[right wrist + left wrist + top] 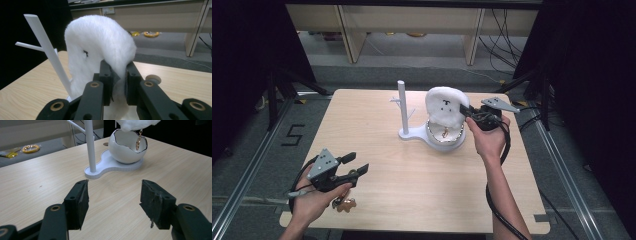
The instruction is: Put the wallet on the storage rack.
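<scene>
A white egg-shaped bowl with a gold rim sits on a white stand beside an upright white post. A gold pendant hangs in the bowl's mouth. Just above the bowl is a white fluffy cover, tilted up, with my right gripper shut on its right edge. At the table's near left my left gripper stands open with nothing between its jaws and points toward the stand.
A small brown object lies at the table's near left edge under the left hand. Beyond the far edge, shelf legs stand on the floor, where a yellow ring lies. Dark tripods flank the table.
</scene>
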A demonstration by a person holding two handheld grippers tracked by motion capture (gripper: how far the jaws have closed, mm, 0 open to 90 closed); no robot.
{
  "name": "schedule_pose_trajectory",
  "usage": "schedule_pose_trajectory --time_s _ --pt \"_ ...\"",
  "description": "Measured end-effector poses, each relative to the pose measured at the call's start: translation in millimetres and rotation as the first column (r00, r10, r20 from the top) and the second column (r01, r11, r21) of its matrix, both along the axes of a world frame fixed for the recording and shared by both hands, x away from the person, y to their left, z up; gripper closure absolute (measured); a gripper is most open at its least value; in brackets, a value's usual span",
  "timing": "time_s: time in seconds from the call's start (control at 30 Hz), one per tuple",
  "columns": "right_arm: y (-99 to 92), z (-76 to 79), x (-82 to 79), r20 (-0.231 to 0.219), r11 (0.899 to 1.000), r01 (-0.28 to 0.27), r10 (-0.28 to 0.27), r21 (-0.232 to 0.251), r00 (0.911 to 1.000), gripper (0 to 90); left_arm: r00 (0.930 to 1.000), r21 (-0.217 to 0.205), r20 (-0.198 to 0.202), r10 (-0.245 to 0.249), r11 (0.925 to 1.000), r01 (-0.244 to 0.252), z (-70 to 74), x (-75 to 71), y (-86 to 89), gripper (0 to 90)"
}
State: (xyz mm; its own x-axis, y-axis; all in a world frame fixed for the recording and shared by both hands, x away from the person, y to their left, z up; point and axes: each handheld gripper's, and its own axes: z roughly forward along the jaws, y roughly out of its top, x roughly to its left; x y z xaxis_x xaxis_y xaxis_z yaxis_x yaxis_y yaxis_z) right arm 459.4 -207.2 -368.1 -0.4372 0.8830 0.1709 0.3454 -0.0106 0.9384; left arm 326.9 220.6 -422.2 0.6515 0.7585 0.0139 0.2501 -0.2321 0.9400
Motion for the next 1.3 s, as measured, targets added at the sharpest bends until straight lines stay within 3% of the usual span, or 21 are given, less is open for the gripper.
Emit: schedule_pose_trajectory --time_s 0.07,0.17,0.2,0.23,0.4,0.43,0.47,0.57,0.7,0.73,0.77,0.83,0.9,0.93,0.97,1.0,1.03,1.13,1.17,1.23,1.3 --pt "-0.9 -2.4 1.9 -0.005 1.0 -0.002 0.001 -0.017 1.0 80.3 1.0 0.0 -0.001 -0.001 1.0 0.001 0.1 -0.2 0.1 38.9" --pt "0.7 -5.6 2.5 -0.042 1.0 0.001 0.0 0.018 0.9991 80.3 1.0 0.004 -0.006 0.004 1.0 -0.004 -0.2 -0.5 0.5 38.9" --pt "0.5 -7.3 3.5 -0.05 1.0 0.002 -0.001 0.009 0.9988 80.3 1.0 -0.016 -0.009 0.002 0.9999 -0.002 -1.6 -0.3 -0.2 38.8" --pt "-0.9 -8.6 5.2 -0.042 1.0 -0.005 0.005 -0.013 0.9991 80.4 1.0 0.001 -0.006 0.004 1.0 -0.004 -1.3 0.0 0.6 38.8" --pt "-3.0 -18.5 8.7 -0.086 1.0 -0.002 0.001 -0.018 0.9963 80.3 0.9999 -0.002 -0.009 0.004 1.0 -0.004 -2.5 0.2 0.7 38.8" --pt "-4.5 -20.6 10.5 -0.079 0.999 -0.011 0.008 -0.039 0.9968 80.4 0.9999 -0.002 -0.01 0.004 1.0 -0.004 -2.7 0.3 0.7 38.8" --pt "-2.5 -21.7 7.9 -0.122 1.0 0.008 -0.009 -0.01 0.9925 80.4 0.9999 0.0 -0.01 0.004 1.0 -0.004 -2.8 0.4 0.7 38.8" --pt "-6.0 -26.3 12.0 -0.112 0.999 -0.017 0.012 -0.047 0.9936 80.3 0.9999 -0.015 -0.014 -0.001 0.9999 0.001 -3.7 0.7 -0.8 38.7" --pt "-5.0 -28.6 13.7 -0.156 0.998 -0.028 0.019 -0.052 0.9875 80.4 0.9999 -0.017 -0.017 0.0 0.9999 0.0 -3.1 0.6 -1.8 38.7" --pt "-2.8 -28.5 12.3 -0.195 0.999 -0.017 0.01 -0.035 0.9807 80.4 0.9999 0.001 -0.016 0.002 1.0 -0.002 -2.3 0.6 -1.2 38.7" --pt "-6.0 -30.0 15.6 -0.18 0.997 -0.042 0.03 -0.064 0.9832 80.4 0.9998 0.0 -0.018 0.003 1.0 -0.003 -2.7 0.9 -1.2 38.6" --pt "-3.9 -31.0 15.7 -0.218 0.998 -0.035 0.021 -0.058 0.9758 80.4 0.9998 0.0 -0.018 0.002 1.0 -0.002 -3.2 1.2 -1.0 38.6" --pt "-6.1 -32.6 19.0 -0.22 0.995 -0.041 0.021 -0.086 0.9753 80.5 0.9998 0.005 -0.022 0.004 1.0 -0.004 -3.5 1.4 -0.9 38.6" --pt "-3.7 -32.6 18.1 -0.241 0.997 -0.022 0.004 -0.072 0.9704 80.5 0.9997 -0.013 -0.026 -0.001 0.9999 0.001 -4.9 2.1 -1.6 38.6" --pt "-6.2 -33.5 21.6 -0.228 0.994 -0.041 0.017 -0.099 0.9736 80.5 0.9997 0.003 -0.026 0.004 1.0 -0.004 -4.3 1.8 -1.1 38.5" --pt "-3.4 -33.1 20.3 -0.257 0.996 -0.02 -0.002 -0.081 0.9664 80.5 0.9997 0.003 -0.025 0.002 1.0 -0.002 -4.7 2.2 -1.2 38.5" --pt "-5.3 -33.8 23.4 -0.252 0.993 -0.03 0.0 -0.116 0.9676 80.4 0.9996 0.004 -0.027 0.001 1.0 -0.001 -4.9 2.3 -1.4 38.5" --pt "-2.7 -35.0 26.9 -0.259 0.988 -0.024 -0.016 -0.15 0.9658 80.5 0.9994 -0.01 -0.035 -0.003 1.0 0.002 -6.2 3.0 -2.2 38.3" --pt "-4.3 -35.9 28.8 -0.239 0.982 -0.037 -0.009 -0.185 0.971 80.4 0.9993 -0.009 -0.036 -0.001 1.0 0.001 -6.3 3.1 -2.3 38.3" --pt "0.6 -34.9 28.7 -0.261 0.982 -0.01 -0.041 -0.19 0.9644 80.4 0.9993 0.005 -0.037 0.003 1.0 -0.002 -5.9 3.1 -1.9 38.3" --pt "1.2 -35.5 31.2 -0.251 0.975 -0.013 -0.044 -0.223 0.967 80.4 0.9991 0.005 -0.042 0.006 1.0 -0.006 -5.9 2.7 -1.9 38.3"
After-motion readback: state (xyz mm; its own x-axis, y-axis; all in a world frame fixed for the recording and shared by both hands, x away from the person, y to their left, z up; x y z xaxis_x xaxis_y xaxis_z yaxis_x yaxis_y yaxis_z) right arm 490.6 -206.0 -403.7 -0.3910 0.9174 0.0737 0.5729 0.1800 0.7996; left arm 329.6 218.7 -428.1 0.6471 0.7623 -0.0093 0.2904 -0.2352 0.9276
